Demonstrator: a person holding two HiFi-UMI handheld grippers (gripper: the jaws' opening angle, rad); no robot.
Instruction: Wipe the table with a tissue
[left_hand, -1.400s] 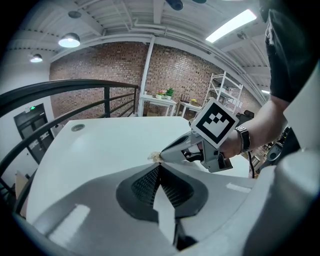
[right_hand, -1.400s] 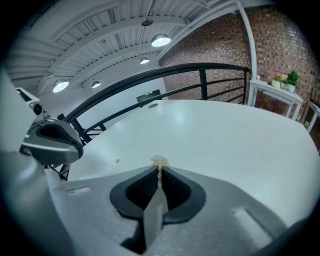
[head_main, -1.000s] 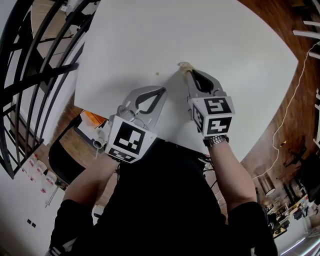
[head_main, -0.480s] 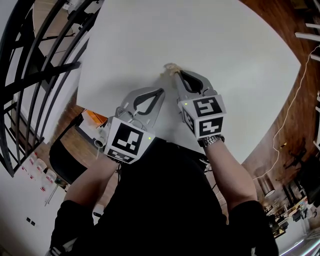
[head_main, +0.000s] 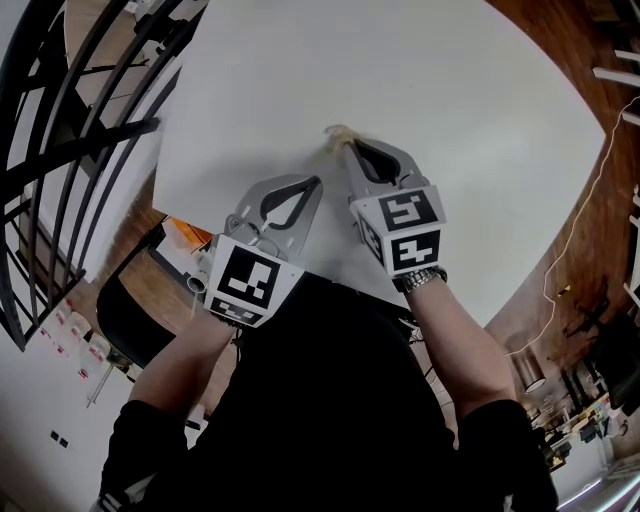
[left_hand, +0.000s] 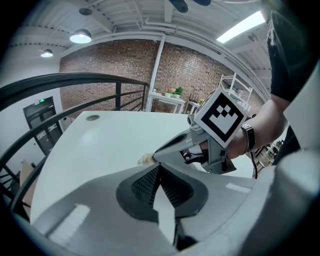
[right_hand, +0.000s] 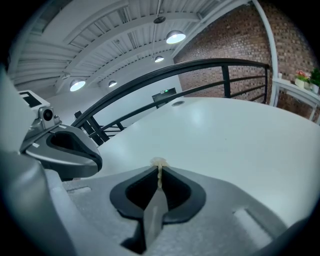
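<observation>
Right gripper (head_main: 340, 143) clamped on the tissue (head_main: 334, 132), wad held against the table (head_main: 470, 110)
Its jaws are closed tight on a small crumpled wad of tissue; the wad protrudes just past the jaw tips, so that paper rather than plastic meets the table top; the wad appears to touch the table toward its middle; the gripper lies at a low angle to the table, judged to keep pressure on the wad along a wiping stroke; the left gripper (head_main: 311, 182) has its jaws together with nothing between them; it hangs over the table's near edge, judged to be parked clear of the wiping path; a dark railing (head_main: 60, 150) runs beyond the table's left edge
</observation>
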